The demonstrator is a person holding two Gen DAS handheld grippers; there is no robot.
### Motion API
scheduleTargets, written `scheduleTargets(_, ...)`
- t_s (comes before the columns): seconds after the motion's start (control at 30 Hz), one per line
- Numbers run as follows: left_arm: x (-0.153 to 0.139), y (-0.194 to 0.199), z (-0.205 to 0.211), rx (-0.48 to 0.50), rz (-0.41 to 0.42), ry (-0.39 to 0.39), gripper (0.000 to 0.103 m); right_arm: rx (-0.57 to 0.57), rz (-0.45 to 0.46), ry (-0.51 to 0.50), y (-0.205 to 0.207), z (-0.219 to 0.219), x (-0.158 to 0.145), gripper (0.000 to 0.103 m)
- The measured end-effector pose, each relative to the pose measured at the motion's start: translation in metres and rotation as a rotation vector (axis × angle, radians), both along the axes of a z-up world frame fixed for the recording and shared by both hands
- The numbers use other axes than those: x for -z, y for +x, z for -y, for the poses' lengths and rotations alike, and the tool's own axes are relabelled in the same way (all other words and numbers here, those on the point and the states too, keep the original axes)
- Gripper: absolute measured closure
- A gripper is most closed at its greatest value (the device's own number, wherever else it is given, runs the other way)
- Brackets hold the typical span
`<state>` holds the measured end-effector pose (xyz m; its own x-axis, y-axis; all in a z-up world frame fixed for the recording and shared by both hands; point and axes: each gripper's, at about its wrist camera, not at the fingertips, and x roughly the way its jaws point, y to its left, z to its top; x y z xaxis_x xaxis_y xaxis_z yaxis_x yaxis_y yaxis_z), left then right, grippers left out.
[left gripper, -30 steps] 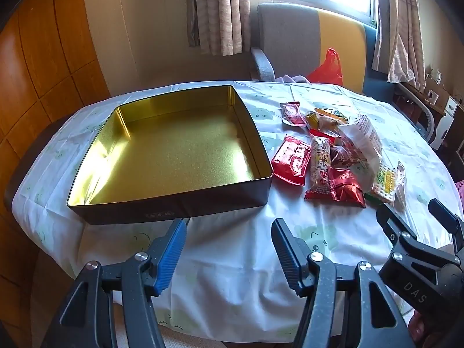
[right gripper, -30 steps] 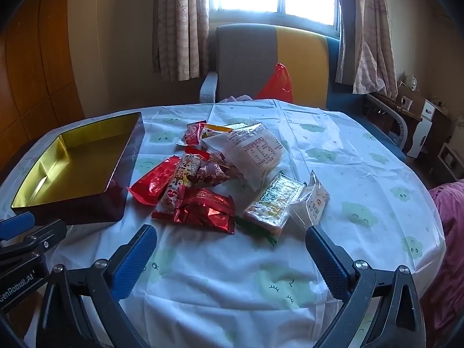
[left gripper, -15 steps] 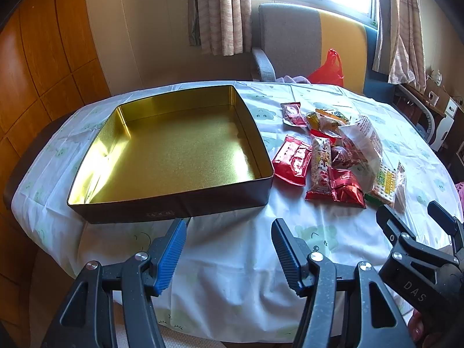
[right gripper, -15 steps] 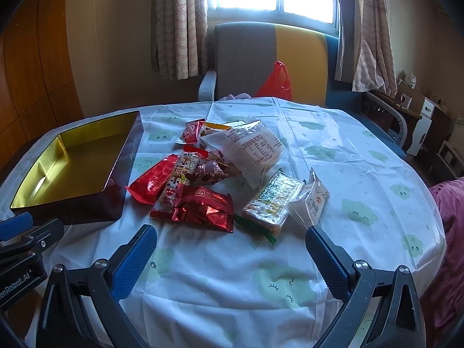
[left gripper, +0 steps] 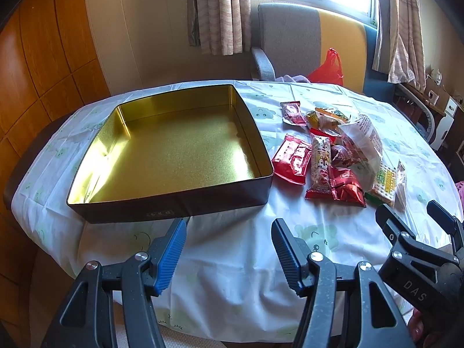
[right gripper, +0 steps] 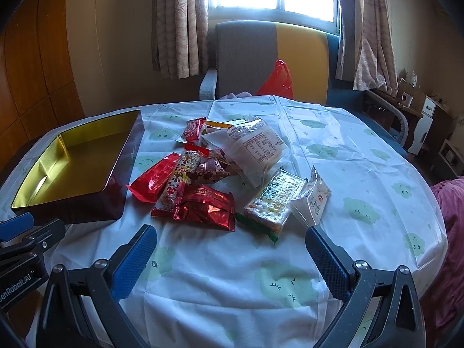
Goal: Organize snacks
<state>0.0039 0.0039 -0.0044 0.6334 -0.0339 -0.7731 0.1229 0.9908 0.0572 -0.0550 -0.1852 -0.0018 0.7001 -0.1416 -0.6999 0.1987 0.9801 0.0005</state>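
Gold-lined and empty, the tin (left gripper: pixel 174 150) waits on the worktop (right gripper: pixel 362 174) beside a heap of snacks (right gripper: pixel 220 174); left gripper (left gripper: pixel 227 249) and right gripper (right gripper: pixel 232 258) hover open, holding nothing. Sorting seems unstarted; the next move calls for a first pick.

"DAS" is printed in pale letters on the black body of the right gripper (left gripper: pixel 414 217), lower right of the left wrist view. "enRobot.AI", its start cut off by the frame edge, is on the black body of the left gripper (right gripper: pixel 17 226), lower left of the right wrist view. "KISS" reads on the red foil packet (right gripper: pixel 207 207), centre of that view. White bag (right gripper: pixel 253 148): a printed table, too small to read.
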Motion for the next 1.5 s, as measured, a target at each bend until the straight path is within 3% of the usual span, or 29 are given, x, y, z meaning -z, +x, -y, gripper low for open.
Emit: scheduleTargets(1.5, 0.0077, 0.0033, -0.0003, 0.032, -0.064, -0.029, 0.041, -0.038, -0.003, 0.007, 0.0032, -0.0027, 0.0033, 0.0)
